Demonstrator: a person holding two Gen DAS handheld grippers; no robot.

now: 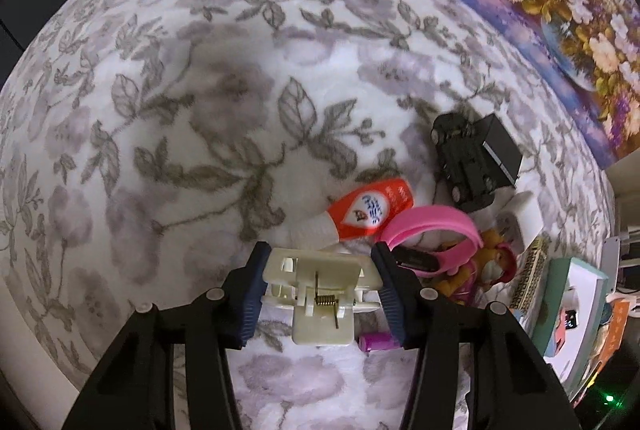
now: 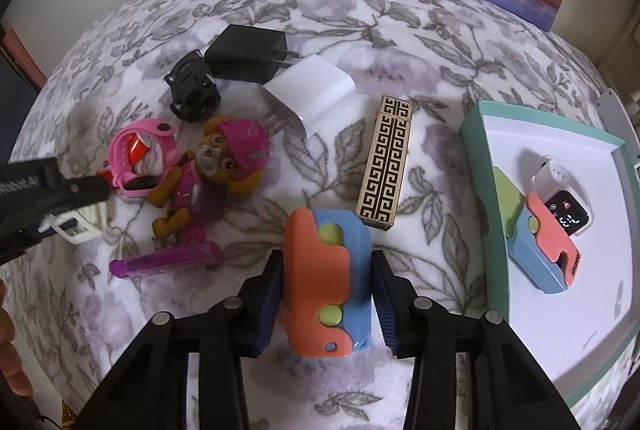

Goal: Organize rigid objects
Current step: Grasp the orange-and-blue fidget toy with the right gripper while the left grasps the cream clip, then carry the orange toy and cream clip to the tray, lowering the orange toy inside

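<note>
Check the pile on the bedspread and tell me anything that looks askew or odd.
Nothing looks broken or spilled. The odd bits: the black toy car lies flipped, wheels up, beside the black charger. The white charger lies on its side, prongs against the toy dog. The pink watch is jumbled against the dog.

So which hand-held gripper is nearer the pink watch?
Left. The left hand-held gripper, holding a white clip, sits right beside the pink watch; the right hand-held gripper is farther off.
</note>
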